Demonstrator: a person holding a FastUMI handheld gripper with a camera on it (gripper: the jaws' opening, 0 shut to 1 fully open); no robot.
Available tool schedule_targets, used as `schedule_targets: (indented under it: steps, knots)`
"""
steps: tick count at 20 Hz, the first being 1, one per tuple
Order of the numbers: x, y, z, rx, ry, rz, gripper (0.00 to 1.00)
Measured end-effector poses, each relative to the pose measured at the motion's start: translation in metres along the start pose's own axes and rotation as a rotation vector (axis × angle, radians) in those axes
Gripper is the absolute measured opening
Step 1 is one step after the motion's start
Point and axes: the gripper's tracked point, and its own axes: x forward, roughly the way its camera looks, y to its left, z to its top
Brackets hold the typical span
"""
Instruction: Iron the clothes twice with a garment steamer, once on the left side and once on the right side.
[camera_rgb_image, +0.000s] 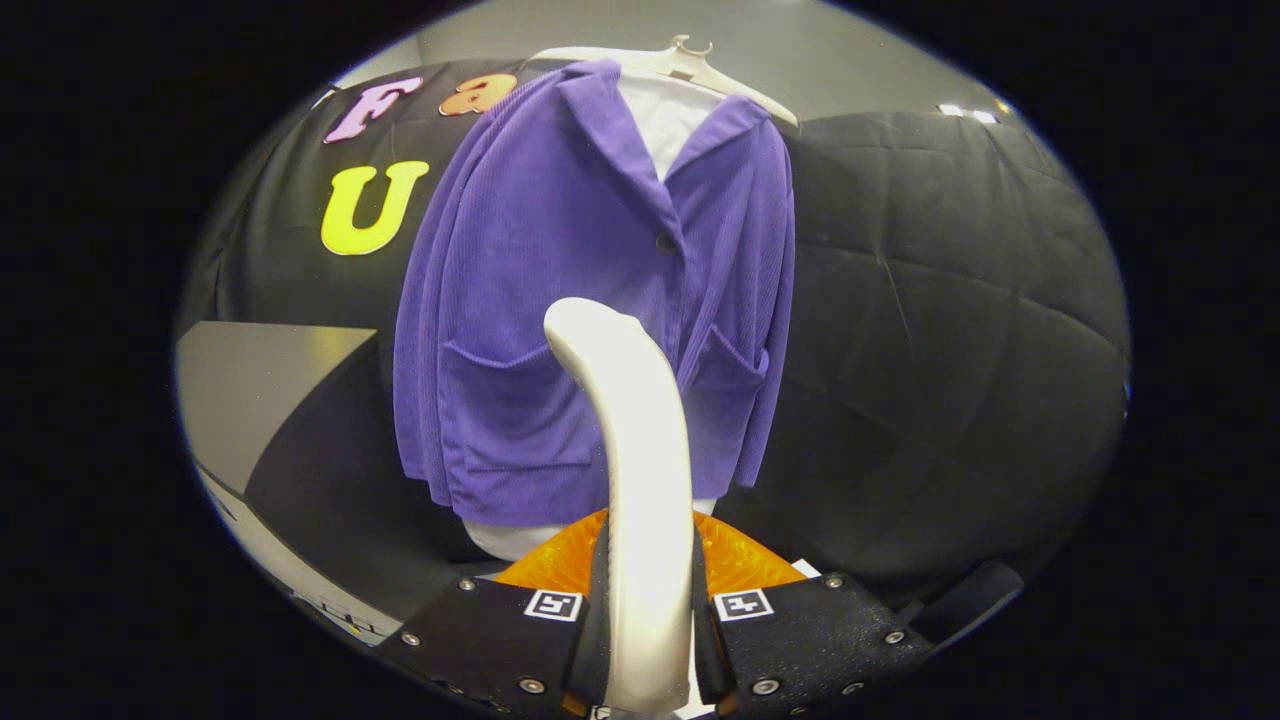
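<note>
- The gripper (648, 610) has both fingers pressed against the white handle of the garment steamer (632, 480), pinching it between them (square black-and-white markers sit on the finger blocks; no readable writing).
- The steamer rises ahead of the fingers, its tip in front of the purple jacket (590, 300).
- Just behind it, an orange object (745, 565).
- The jacket hangs on a white hanger (700, 62) over a white garment (665, 120), pockets flat.

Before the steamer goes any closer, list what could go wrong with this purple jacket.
1. The gripper clamps only the steamer handle's lower end; its long curved body may twist or slip when pressed on cloth.
2. The purple jacket hangs loose on a hanger; a push could swing it or slide it off.
3. The pockets and the button may snag the steamer's head.
</note>
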Motion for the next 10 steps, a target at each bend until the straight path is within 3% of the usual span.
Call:
schedule_targets:
  steps: [10]
  knots:
    - [-0.005, -0.075, 0.117, 0.059, -0.217, 0.007, 0.33]
